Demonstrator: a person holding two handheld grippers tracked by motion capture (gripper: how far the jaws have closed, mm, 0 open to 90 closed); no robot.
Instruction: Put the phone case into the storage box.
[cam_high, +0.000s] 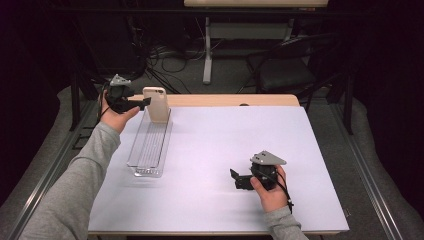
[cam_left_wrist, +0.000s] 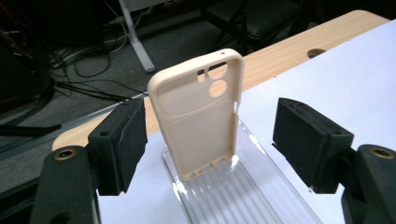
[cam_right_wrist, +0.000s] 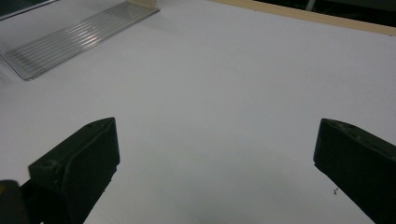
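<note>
A beige phone case (cam_high: 156, 105) (cam_left_wrist: 198, 126) stands upright at the far end of a clear ribbed tray (cam_high: 147, 150) (cam_left_wrist: 243, 200), its camera cut-outs at the top. My left gripper (cam_high: 142, 104) (cam_left_wrist: 210, 135) is at the case's left side in the high view, open, with the case between its two black pads. The left pad sits close by the case's edge, and a clear gap separates the case from the other pad. My right gripper (cam_high: 237, 180) (cam_right_wrist: 215, 154) hovers low over the white table cover near the front right, open with nothing between its jaws.
The white cover (cam_high: 225, 140) spreads over the table, with a wooden strip (cam_high: 235, 100) along the far edge holding a small hole (cam_high: 244, 105). Beyond the table are a dark chair (cam_high: 290, 70), floor cables and a desk leg (cam_high: 207, 55). The tray's near end (cam_right_wrist: 79, 42) lies left of my right gripper.
</note>
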